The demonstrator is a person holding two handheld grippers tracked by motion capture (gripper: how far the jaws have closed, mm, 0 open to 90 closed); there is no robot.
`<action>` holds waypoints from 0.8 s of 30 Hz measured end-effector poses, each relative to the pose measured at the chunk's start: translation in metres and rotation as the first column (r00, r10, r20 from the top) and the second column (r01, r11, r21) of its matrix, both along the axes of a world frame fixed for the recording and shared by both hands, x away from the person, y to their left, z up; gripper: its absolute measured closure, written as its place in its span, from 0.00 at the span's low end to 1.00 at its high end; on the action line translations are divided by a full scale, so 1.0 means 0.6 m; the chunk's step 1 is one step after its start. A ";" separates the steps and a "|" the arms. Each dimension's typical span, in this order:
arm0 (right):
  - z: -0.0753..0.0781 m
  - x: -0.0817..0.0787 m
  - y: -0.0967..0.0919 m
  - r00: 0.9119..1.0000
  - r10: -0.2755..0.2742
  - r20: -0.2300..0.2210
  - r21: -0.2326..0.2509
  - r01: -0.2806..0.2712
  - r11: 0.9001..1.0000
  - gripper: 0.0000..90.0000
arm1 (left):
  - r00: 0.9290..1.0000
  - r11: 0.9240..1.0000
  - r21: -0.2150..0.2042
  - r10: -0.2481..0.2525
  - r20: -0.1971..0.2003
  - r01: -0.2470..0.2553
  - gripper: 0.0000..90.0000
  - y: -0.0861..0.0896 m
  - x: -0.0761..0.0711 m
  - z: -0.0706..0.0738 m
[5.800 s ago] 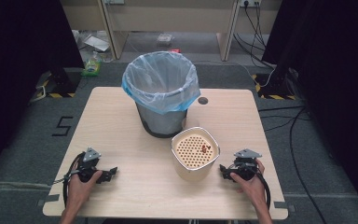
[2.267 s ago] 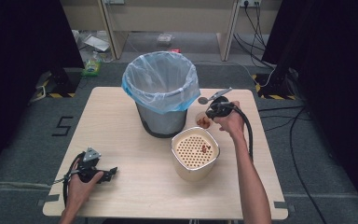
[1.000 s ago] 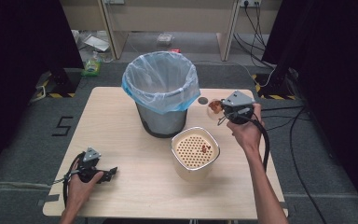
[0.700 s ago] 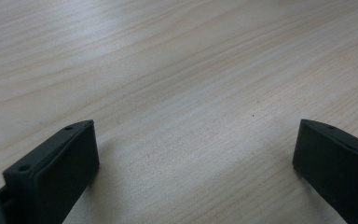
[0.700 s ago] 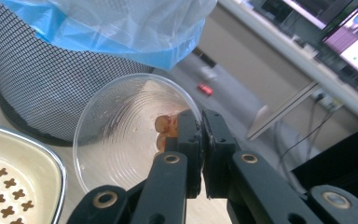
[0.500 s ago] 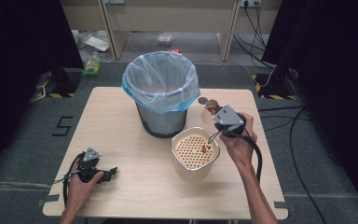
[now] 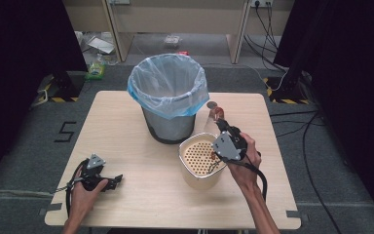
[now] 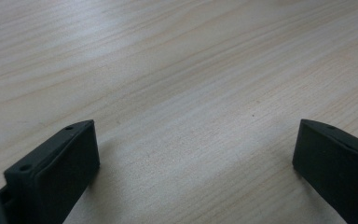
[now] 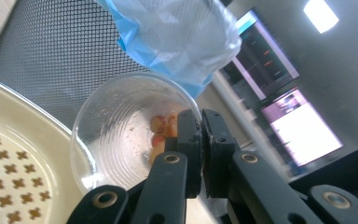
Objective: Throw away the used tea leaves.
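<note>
Since the earlier frames, your right gripper (image 7: 222, 127) has travelled from the far right part of the table (image 7: 126, 122) toward you and lower, and now sits over the right rim of the cream perforated container (image 7: 199, 158); your left gripper (image 7: 113, 180) has stayed at the near left corner. Your right gripper's jaws are closed tight on the rim of a clear plastic cup (image 9: 126, 133); the cup is tipped on its side, its mouth facing the camera in the right gripper view, with reddish-brown bits (image 9: 163, 126) lying inside near the pinched wall; it hangs just beside the mesh bin (image 7: 168, 105) with the blue liner (image 9: 177, 42) and above the container's edge. Your left gripper's jaws stand wide apart, flat on bare wood, with nothing between them.
</note>
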State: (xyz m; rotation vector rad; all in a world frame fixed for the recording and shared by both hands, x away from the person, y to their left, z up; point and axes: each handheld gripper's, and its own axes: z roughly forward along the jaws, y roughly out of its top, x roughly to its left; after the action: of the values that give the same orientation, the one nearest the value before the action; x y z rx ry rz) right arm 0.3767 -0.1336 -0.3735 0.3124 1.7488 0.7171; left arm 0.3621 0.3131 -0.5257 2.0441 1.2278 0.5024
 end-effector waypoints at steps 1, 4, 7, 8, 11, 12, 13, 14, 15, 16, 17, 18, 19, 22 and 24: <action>-0.001 -0.005 0.002 1.000 0.001 0.024 -0.012 -0.001 1.000 0.97 | 1.000 1.000 0.000 0.000 0.000 0.000 0.00 0.000 0.000 0.000; -0.002 -0.023 0.010 0.996 0.015 0.093 -0.050 -0.010 0.999 0.97 | 1.000 1.000 0.000 0.000 0.000 0.000 0.00 0.000 0.000 0.000; -0.018 -0.036 0.021 0.988 0.029 0.150 -0.084 -0.016 0.996 0.97 | 1.000 1.000 0.000 0.000 0.000 0.000 0.00 0.000 0.000 0.000; -0.022 -0.044 0.026 0.984 0.041 0.171 -0.097 -0.025 0.995 0.97 | 1.000 1.000 0.002 0.000 0.002 0.000 0.00 0.000 0.000 0.000; -0.025 -0.057 0.038 0.970 0.053 0.236 -0.146 -0.019 0.989 0.98 | 1.000 1.000 0.001 0.000 0.001 0.000 0.00 0.000 0.000 0.000; -0.028 -0.058 0.040 0.968 0.055 0.247 -0.154 -0.017 0.988 0.98 | 1.000 1.000 0.001 0.000 0.002 0.000 0.00 0.000 0.000 0.000; -0.035 -0.060 0.047 0.957 0.063 0.284 -0.185 -0.010 0.983 0.98 | 1.000 1.000 0.003 0.000 0.004 0.000 0.00 -0.001 -0.001 0.000; -0.036 -0.060 0.049 0.954 0.064 0.292 -0.194 -0.006 0.981 0.98 | 1.000 1.000 0.003 0.000 0.004 0.000 0.00 -0.001 -0.001 0.000; -0.040 -0.056 0.051 0.955 0.059 0.289 -0.203 0.001 0.979 0.98 | 1.000 1.000 0.005 0.000 0.005 0.000 0.00 -0.001 -0.001 0.000; -0.040 -0.056 0.051 0.955 0.059 0.289 -0.203 0.001 0.979 0.98 | 1.000 1.000 0.005 0.000 0.005 0.000 0.00 -0.001 -0.001 0.000; -0.043 -0.054 0.052 0.954 0.053 0.295 -0.215 0.012 0.977 0.98 | 1.000 1.000 0.002 0.000 0.004 0.000 0.00 -0.001 -0.001 0.000; -0.045 -0.057 0.055 0.948 0.059 0.312 -0.226 0.014 0.974 0.98 | 1.000 1.000 0.002 -0.001 0.003 0.001 0.00 0.000 -0.001 0.000; -0.047 -0.060 0.059 0.933 0.072 0.353 -0.272 0.029 0.962 0.98 | 1.000 1.000 0.002 -0.001 0.003 0.001 0.00 0.000 -0.001 0.000; -0.051 -0.062 0.059 0.932 0.065 0.357 -0.263 0.033 0.964 0.98 | 1.000 1.000 0.002 -0.002 0.002 0.002 0.00 0.000 -0.001 0.000; -0.053 -0.062 0.059 0.925 0.076 0.373 -0.277 0.033 0.960 0.98 | 1.000 1.000 0.000 -0.001 0.001 0.001 0.00 -0.001 -0.001 0.000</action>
State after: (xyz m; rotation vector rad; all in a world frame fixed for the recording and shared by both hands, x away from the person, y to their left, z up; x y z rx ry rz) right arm 0.3394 -0.0981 -0.4056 -0.0421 1.4550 0.4964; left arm 0.3614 0.3128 -0.5257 2.0446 1.2262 0.5028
